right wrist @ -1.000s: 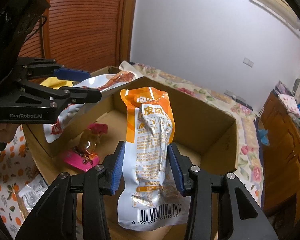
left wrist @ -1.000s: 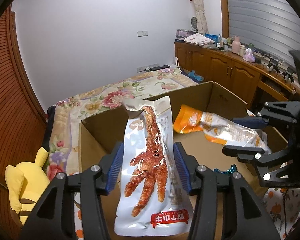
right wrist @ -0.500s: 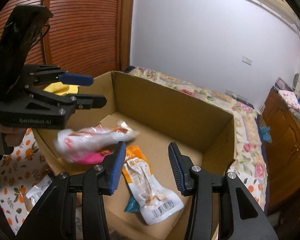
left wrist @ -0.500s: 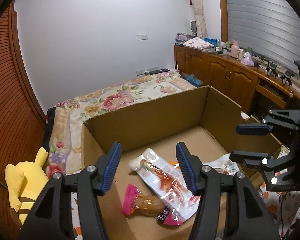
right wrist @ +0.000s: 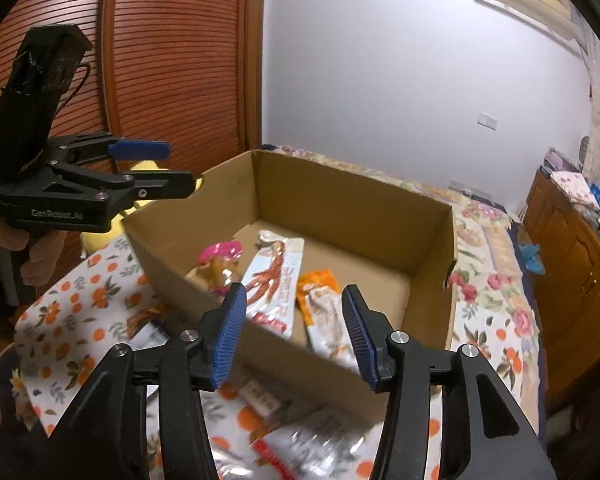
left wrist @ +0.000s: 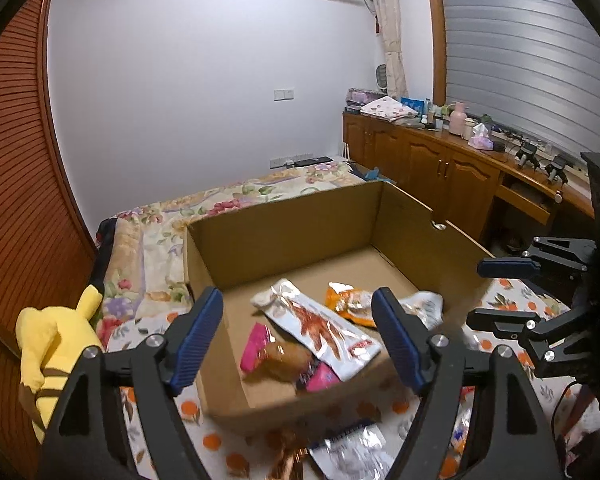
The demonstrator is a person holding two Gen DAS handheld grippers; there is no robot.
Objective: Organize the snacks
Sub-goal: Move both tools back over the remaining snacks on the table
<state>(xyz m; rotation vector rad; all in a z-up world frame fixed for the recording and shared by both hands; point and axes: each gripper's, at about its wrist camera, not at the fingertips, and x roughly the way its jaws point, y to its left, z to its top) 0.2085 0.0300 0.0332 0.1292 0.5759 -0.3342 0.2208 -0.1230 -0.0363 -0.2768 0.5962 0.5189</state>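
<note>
1. Hanging released at the bottom of the left wrist view, the left gripper is showing nothing between its blue pads; its jaws have just been opening wider.
2. Standing likewise released at the bottom of the right wrist view, the right gripper is empty too, its jaws having just been opening.
3. Lying on the floor of the cardboard box, at the frame's centre, the chicken-foot snack pack is resting partly over the pink snack pack.
4. Sitting just beside it toward the right, the orange snack pack is lying flat in the same box.
5. Spreading under the box, the orange-print cloth is carrying more blurred packets along the lower edge, outside the box.
6. Sitting at the lower left of the left wrist view, the yellow plush toy is leaning by the floral bedspread.
</note>
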